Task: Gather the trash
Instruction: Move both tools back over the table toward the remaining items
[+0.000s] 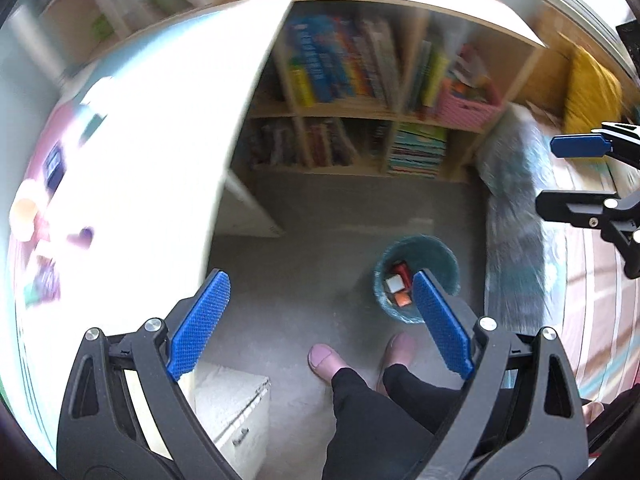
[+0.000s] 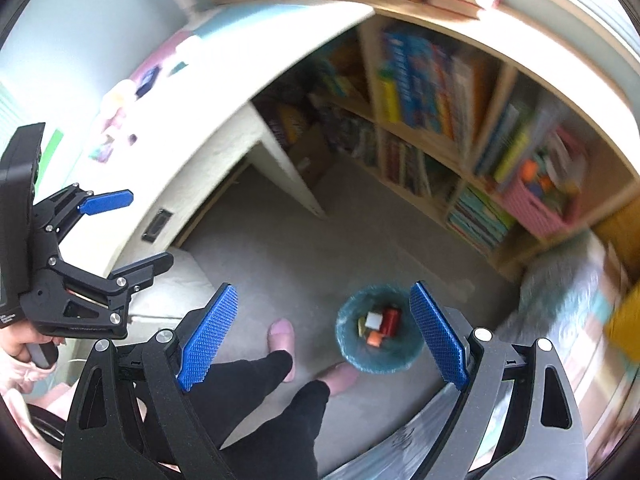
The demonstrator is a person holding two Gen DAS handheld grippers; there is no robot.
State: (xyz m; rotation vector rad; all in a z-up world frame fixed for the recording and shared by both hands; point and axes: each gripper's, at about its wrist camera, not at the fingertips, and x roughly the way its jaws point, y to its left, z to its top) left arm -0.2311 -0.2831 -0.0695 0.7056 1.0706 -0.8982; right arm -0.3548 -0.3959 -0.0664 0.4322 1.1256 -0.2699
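On the carpet, bin (image 2: 378, 330) stands upright, mouth up.

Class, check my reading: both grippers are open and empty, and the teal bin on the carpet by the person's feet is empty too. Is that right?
Not quite. The teal bin is not empty: the right wrist view shows a red piece, a white piece and an orange piece inside it. The rest holds: the left gripper and the right gripper are both open and empty, and the bin stands on the carpet by the feet.
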